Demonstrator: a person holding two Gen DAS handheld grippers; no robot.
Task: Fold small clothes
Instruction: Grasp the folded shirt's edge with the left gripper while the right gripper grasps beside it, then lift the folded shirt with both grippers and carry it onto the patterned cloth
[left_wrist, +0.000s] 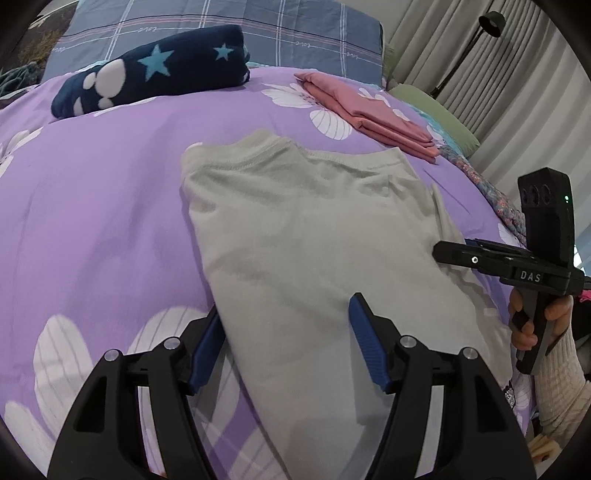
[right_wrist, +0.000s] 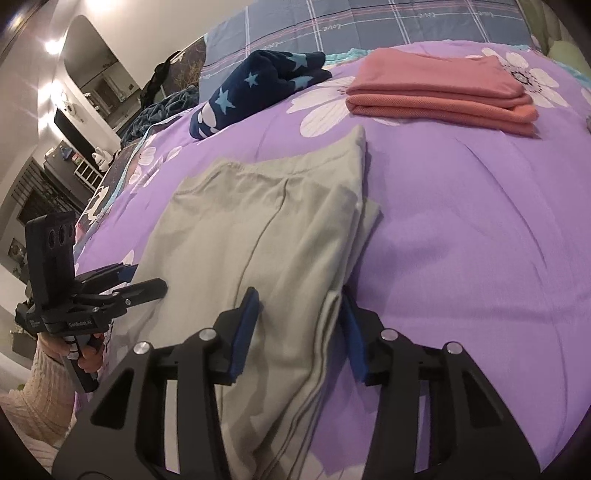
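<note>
A pale grey-green garment (left_wrist: 314, 236) lies partly folded on the purple flowered bedcover (left_wrist: 110, 206); it also shows in the right wrist view (right_wrist: 251, 236). My left gripper (left_wrist: 288, 343) is open, its blue pads straddling the garment's near left edge. My right gripper (right_wrist: 299, 332) is open, its pads on either side of the garment's layered right edge. The right gripper shows in the left wrist view (left_wrist: 458, 254) at the garment's right side. The left gripper shows in the right wrist view (right_wrist: 147, 284) at the garment's left side.
A folded pink stack (left_wrist: 373, 114) lies at the far right of the bed, also in the right wrist view (right_wrist: 443, 92). A folded navy star-print garment (left_wrist: 147, 81) lies at the far left, by a blue plaid pillow (left_wrist: 258, 33). Curtains (left_wrist: 480, 85) hang to the right.
</note>
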